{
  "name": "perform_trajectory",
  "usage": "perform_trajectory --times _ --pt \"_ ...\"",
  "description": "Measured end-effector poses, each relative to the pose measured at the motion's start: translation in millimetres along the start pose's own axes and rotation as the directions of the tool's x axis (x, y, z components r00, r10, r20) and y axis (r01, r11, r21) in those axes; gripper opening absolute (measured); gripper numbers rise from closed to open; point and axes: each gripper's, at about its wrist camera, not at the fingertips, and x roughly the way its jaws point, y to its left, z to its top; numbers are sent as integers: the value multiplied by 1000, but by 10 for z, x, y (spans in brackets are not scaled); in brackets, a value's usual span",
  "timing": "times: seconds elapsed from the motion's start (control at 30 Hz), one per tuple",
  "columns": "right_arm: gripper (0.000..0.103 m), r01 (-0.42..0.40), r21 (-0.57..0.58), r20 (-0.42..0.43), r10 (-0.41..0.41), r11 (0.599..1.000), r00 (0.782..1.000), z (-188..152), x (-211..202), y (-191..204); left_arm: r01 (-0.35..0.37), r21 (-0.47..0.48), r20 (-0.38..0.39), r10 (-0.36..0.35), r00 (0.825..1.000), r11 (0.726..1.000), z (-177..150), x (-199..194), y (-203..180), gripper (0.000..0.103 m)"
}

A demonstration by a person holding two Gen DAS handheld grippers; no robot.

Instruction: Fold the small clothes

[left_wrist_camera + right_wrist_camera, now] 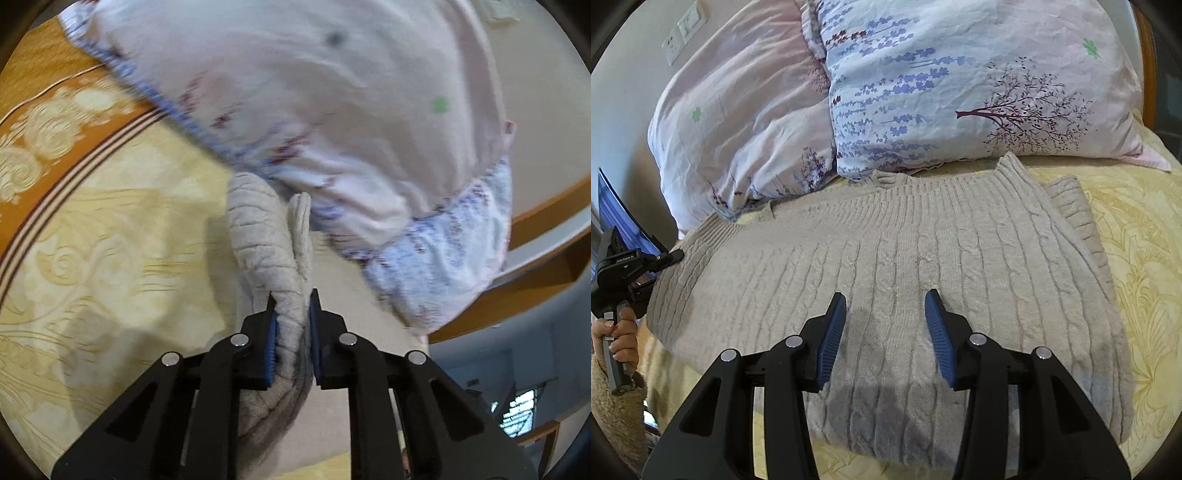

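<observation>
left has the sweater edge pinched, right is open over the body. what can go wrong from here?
1. The left gripper clamps only a bunched edge of the beige knit sweater; the stretchy knit may slip out or fold unevenly.
2. The floral pillows sit against the collar, so a fold swung that way could snag.
3. The right gripper is open above the body; closing there may pinch several layers and wrinkle them.
</observation>
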Motion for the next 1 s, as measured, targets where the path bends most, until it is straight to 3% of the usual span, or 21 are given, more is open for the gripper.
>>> perform_trajectory --times 0.23,0.43,0.57,0.73,0.8,0.83,0.9,0.93,1.0 --pt "52 -24 9 63 23 1000 998 56 -219 -80 145 49 -4 -145 989 988 -106 148 -674 13" --pt "52 -28 23 88 26 999 996 91 -328 -214 257 63 -80 -251 965 964 -333 581 -1231 13" --pt "52 -17 48 91 13 999 996 62 -343 -338 282 47 -133 -274 952 958 -567 906 -1414 13" --pt "52 -7 83 80 1 997 997 29 -342 -467 256 24 -243 -243 939 966 -910 1407 -1454 13" --pt "52 -10 94 81 3 995 997 37 -360 -503 263 10 -289 -249 924 965 -991 1538 -1442 15" --pt "52 -12 99 81 4 995 997 47 -369 -517 283 0 -306 -270 913 959 -1007 1559 -1437 16" --pt "52 -26 113 91 16 993 996 72 -424 -554 345 5 -347 -322 881 938 -1004 1522 -1469 32" --pt "52 -46 131 100 33 990 994 101 -458 -587 374 37 -348 -339 874 927 -988 1420 -1492 43" --pt "52 -109 169 104 93 980 990 150 -494 -648 367 104 -307 -322 896 924 -938 1216 -1498 56"
